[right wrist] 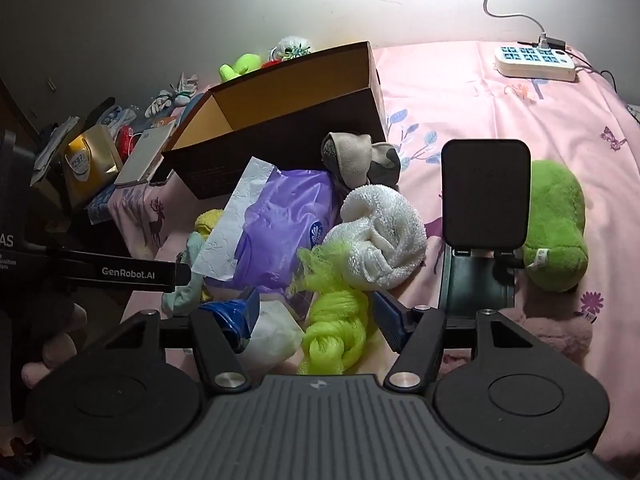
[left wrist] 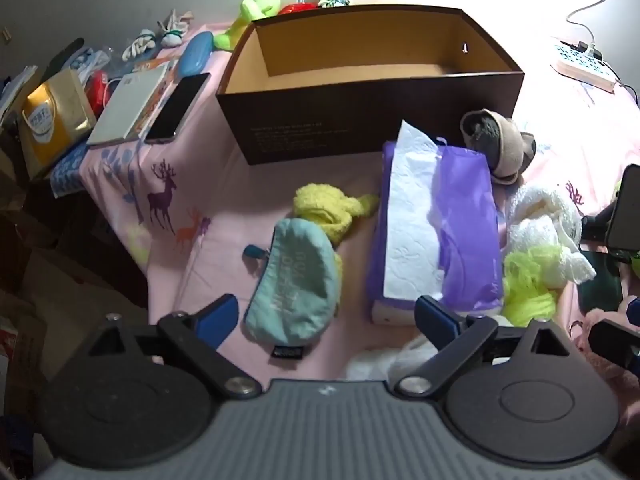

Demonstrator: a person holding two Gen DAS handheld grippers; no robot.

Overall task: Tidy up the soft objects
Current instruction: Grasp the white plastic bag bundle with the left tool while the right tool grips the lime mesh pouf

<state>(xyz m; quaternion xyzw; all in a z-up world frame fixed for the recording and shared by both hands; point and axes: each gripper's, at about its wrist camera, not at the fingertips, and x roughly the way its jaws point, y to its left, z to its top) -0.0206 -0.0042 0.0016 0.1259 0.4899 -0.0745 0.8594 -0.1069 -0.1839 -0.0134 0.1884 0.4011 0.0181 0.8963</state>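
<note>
A dark brown box (left wrist: 360, 120) with a tan inside stands open on the pink bedsheet (left wrist: 224, 184). My left gripper (left wrist: 326, 316) is open wide over a teal pouch (left wrist: 296, 276), and its pads are clear of the pouch. Beside the pouch lie a yellow fluffy cloth (left wrist: 324, 208) and a purple tissue pack (left wrist: 448, 220). My right gripper (right wrist: 316, 316) is open around a neon green mesh bundle (right wrist: 336, 324), with its pads not pressing it. A white towel (right wrist: 384, 236) and a beige-grey cloth (right wrist: 356, 156) lie between the mesh and the box (right wrist: 260, 152).
A green plush (right wrist: 556, 224) lies right of a black phone stand (right wrist: 484, 192). A power strip (right wrist: 536, 60) sits at the far right. Left of the box are a phone (left wrist: 180, 108), a book (left wrist: 128, 108) and a yellow packet (left wrist: 52, 120), past which the bed edge drops off.
</note>
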